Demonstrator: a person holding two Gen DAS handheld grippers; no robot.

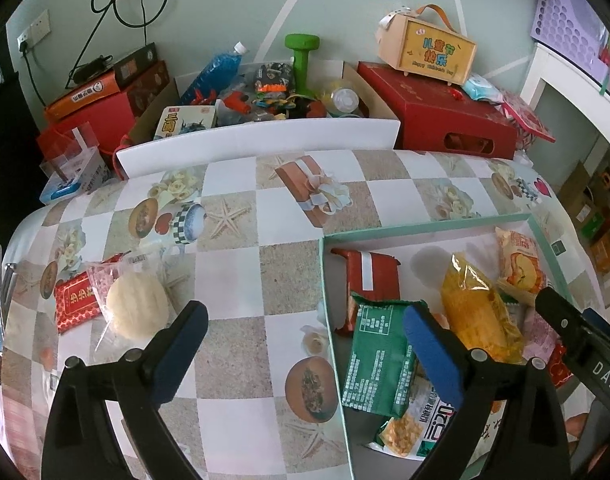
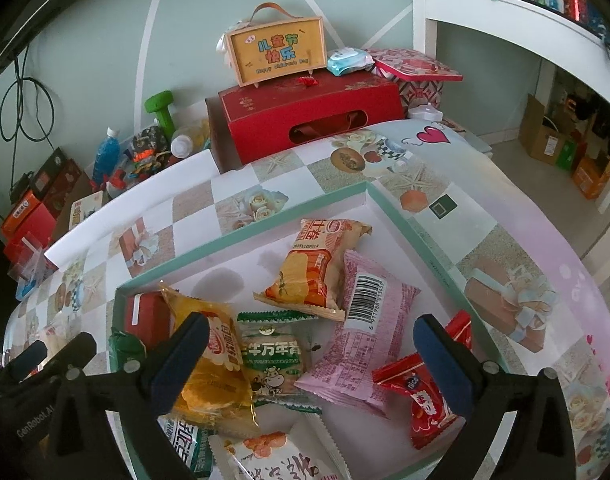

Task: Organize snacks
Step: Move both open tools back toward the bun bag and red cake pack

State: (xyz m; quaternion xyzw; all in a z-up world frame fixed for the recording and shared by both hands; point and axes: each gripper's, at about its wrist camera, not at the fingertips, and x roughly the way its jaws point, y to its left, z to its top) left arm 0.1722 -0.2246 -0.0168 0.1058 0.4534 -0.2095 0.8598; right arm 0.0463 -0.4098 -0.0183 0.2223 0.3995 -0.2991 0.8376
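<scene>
Most snacks are in the box [image 1: 425, 227]. You've got a round cake [image 1: 137, 304] and red packet [image 1: 75, 300] left at 10 o'clock on the tabletop [image 1: 233, 272]. Both grippers' fingers are spread, empty: left gripper [image 1: 305, 340], right gripper [image 2: 311, 360].

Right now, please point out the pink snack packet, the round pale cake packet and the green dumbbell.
pink snack packet [image 2: 357, 344], right wrist view, packet middle.
round pale cake packet [image 1: 136, 305], left wrist view, cake centre.
green dumbbell [image 1: 301, 65], left wrist view, handle.

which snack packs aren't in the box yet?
Two remain on the tablecloth left of the box: the clear-wrapped round cake and the red packet under it.
</scene>
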